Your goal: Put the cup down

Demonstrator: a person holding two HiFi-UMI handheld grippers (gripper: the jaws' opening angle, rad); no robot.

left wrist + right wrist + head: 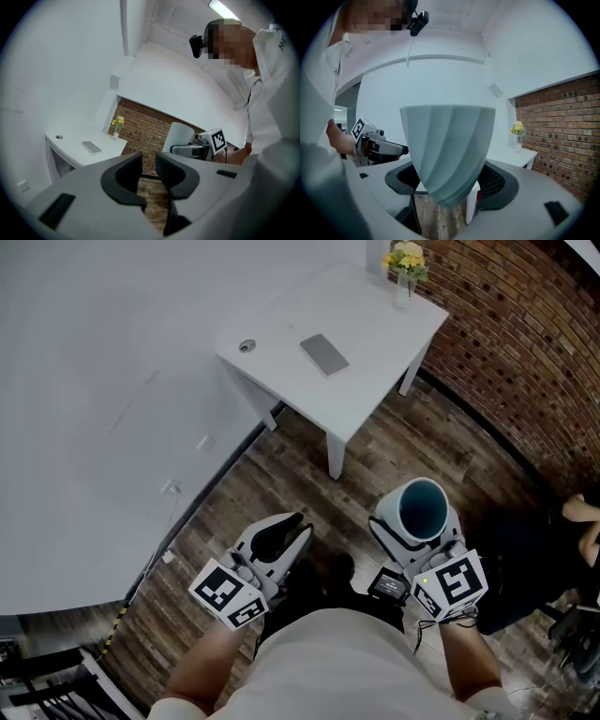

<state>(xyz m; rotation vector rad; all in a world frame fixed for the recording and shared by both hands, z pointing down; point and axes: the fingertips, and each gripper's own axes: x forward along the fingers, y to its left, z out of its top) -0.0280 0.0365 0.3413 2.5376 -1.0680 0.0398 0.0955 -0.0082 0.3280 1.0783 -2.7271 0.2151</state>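
Observation:
A pale blue-grey ribbed cup [447, 150] stands upright between the jaws of my right gripper [450, 185], which is shut on its lower part. In the head view the cup [422, 509] shows its dark teal inside, held over the wooden floor well short of the white table [366, 381]. My left gripper [281, 538] hangs to the left of it, apart from the cup. Its jaws [148, 171] stand a narrow gap apart with nothing between them. From the left gripper view the cup [180, 136] appears at right.
On the table lie a grey flat slab [324, 353], a small round thing [247, 346] and a vase of yellow flowers [405, 268] at the far corner. A brick wall [525, 343] runs behind. A white wall [94, 427] is left. A dark object [525, 568] sits right.

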